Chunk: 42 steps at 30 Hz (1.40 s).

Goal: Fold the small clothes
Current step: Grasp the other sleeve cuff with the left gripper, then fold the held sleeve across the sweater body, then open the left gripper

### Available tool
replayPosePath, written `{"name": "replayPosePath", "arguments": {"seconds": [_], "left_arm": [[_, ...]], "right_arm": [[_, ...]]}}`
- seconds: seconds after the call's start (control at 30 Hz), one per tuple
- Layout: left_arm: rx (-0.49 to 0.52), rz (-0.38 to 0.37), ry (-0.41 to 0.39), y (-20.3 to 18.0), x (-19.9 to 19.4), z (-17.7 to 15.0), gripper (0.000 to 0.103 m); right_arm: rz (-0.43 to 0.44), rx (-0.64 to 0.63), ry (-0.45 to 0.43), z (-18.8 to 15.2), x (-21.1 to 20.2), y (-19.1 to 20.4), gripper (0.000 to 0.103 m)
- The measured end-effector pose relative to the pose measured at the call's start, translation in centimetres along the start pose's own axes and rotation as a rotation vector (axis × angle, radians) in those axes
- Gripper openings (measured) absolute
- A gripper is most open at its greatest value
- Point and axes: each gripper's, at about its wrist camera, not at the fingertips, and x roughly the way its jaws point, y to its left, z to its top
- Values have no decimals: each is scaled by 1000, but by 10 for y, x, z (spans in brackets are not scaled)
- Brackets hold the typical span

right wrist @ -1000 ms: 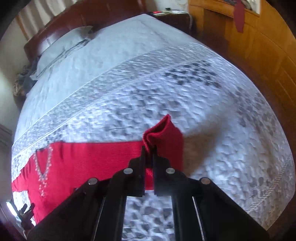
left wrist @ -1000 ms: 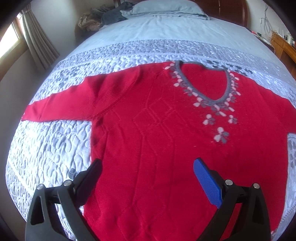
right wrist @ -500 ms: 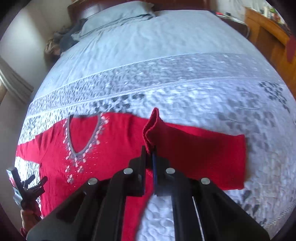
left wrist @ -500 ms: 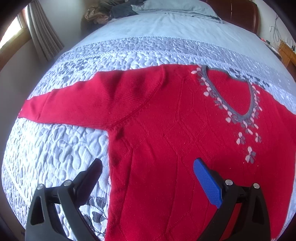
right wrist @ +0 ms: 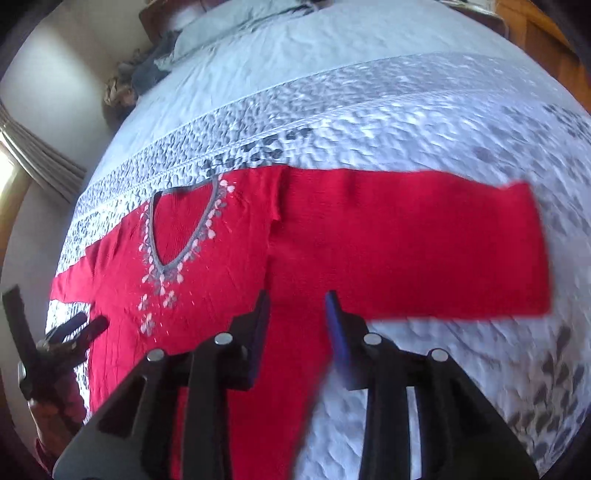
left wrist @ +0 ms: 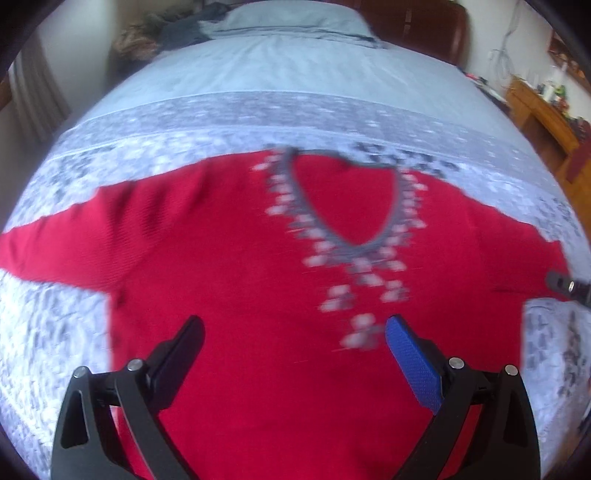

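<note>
The red sweater [right wrist: 332, 240] lies flat on the bed's gray quilt [right wrist: 369, 122], below the pillow [left wrist: 291, 18]. Left tool [left wrist: 293, 338] is wide open, right tool [right wrist: 297, 306] partly open; both hold nothing.

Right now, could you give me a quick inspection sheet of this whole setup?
Surface: quilted bedspread, grey leaf pattern.
Job's things: red sweater lying flat, front up, both sleeves spread.
Clutter: dark clothes heaped beside the pillow.
Grippers: left hand-held gripper open above the sweater's body; right hand-held gripper open, holding nothing.
Cables: wires on the far wall.
Surroundings: wooden furniture, curtain.
</note>
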Motion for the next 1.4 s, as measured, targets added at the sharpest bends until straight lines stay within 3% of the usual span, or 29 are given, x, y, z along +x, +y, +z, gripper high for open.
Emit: {"name": "replayPosePath", "arguments": {"seconds": [0.2,0.3,0.43,0.5,0.67,0.73,0.83,1.1,1.3,1.4], "left_arm": [[78,-241,88,-110,32,28,97],[89,-287,180,-154,63,37,88],[76,-275,257,-183,100,41,77],[56,-240,244,-190,105,41,75],[60,-194,202,-202,102,43,35],[63,-183,204,-207,105,45,24],[39,-176,188,-206,100,46,3],[-35,-295,40,-174,39,67,2],[-31,-232,-108,-115,-20,96,2],[-48,-158,-149,-68,-37,105,2]], "right_arm": [[-18,48,-97,-76,-41,-40,32],[-10,95,-102,-97,-36,-59,32],[-3,63,-96,-98,-30,-61,32],[37,66,-95,-100,-29,-64,32],[12,94,-96,-101,-26,-79,32],[26,122,-103,-100,-26,-88,32],[9,131,-123,-99,-29,-92,32],[-19,121,-142,-101,-25,-92,30],[-41,94,-156,-99,-21,-86,32],[-54,81,-159,-98,-20,-84,32]]}}
